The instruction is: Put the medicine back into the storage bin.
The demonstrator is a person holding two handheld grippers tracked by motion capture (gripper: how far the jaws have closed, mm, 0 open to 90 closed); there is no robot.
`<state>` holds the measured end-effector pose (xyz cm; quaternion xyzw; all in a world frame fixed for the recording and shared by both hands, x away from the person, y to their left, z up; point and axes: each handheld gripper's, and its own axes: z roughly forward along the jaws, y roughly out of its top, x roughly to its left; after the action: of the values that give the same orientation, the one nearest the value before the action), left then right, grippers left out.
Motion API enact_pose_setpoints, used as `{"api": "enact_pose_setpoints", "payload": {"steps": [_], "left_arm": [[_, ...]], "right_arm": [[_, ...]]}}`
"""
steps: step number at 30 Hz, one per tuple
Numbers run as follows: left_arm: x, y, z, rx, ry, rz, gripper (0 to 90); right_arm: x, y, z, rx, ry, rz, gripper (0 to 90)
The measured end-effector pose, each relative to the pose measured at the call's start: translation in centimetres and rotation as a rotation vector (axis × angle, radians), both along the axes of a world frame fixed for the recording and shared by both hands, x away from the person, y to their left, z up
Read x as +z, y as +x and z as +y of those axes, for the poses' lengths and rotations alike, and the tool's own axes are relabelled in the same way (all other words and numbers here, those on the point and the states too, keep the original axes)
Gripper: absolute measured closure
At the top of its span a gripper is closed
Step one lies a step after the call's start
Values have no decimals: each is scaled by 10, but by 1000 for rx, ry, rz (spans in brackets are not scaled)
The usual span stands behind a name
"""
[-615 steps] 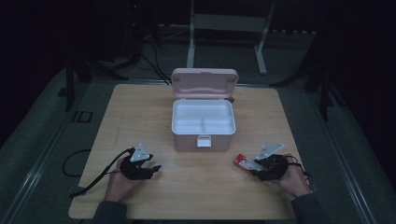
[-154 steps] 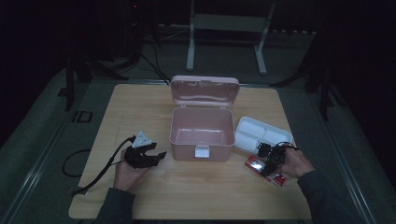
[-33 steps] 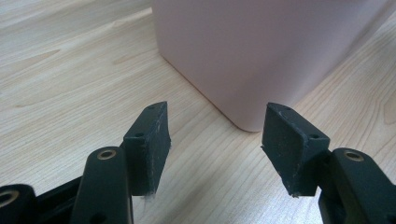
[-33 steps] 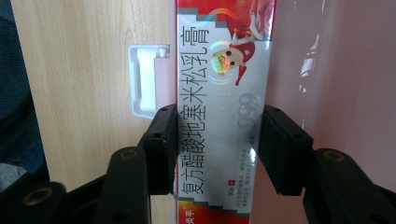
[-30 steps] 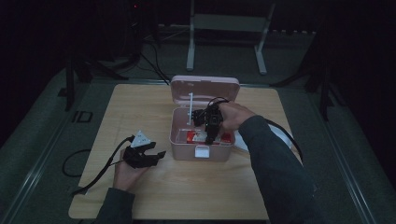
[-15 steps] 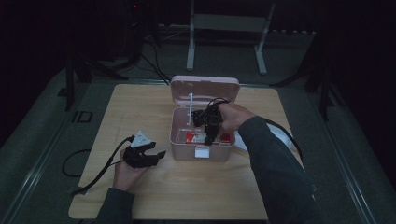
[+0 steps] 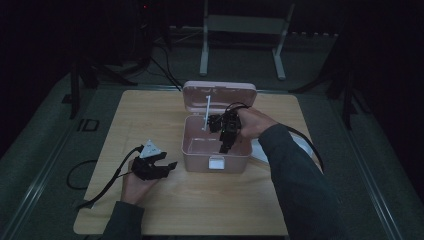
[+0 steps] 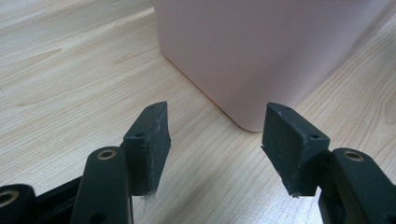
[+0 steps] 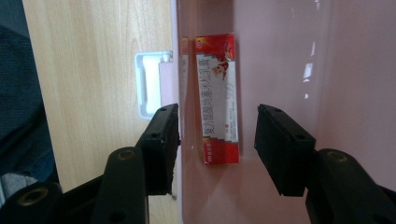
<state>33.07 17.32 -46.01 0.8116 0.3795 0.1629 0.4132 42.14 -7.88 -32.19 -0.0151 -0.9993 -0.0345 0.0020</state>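
A pink box [image 7: 215,159] stands open at the table's middle, its lid [image 7: 219,95] tipped back. My right gripper [image 7: 225,142] reaches down into it. In the right gripper view a red and white carton [image 9: 217,98] lies flat on the box's bottom, just beyond my right gripper [image 9: 217,144]. Its jaws are open and the pads do not touch the carton. My left gripper [image 7: 169,165] rests on the table left of the box. It is open and empty [image 8: 215,149], pointing at the box's near corner [image 8: 261,51].
A white tray [image 7: 306,144] lies right of the box, partly hidden by the person's right sleeve. The box's white latch [image 9: 152,84] sits on its front wall. Bare wood [image 7: 150,120] lies left of the box and along the near edge. Cables trail from both grippers.
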Motion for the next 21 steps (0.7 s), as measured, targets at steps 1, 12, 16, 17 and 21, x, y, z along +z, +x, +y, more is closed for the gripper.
{"api": "enact_pose_setpoints", "payload": {"steps": [1,12,16,17,21], "left_arm": [[0,0,0,0,-1,-1,410],[-1,1,0,0,2,1,410],[-1,1,0,0,2,2,410],[-1,1,0,0,2,2,410],[-1,1,-1,1,-1,2,410]], "right_arm": [[1,0,-1,-5,2,-6,499],[14,3,-34,-61,33,-49,518],[22,3,-52,-91,42,-82,538],[24,3,-57,-100,46,-90,541],[30,1,-78,-143,56,-103,529]]}}
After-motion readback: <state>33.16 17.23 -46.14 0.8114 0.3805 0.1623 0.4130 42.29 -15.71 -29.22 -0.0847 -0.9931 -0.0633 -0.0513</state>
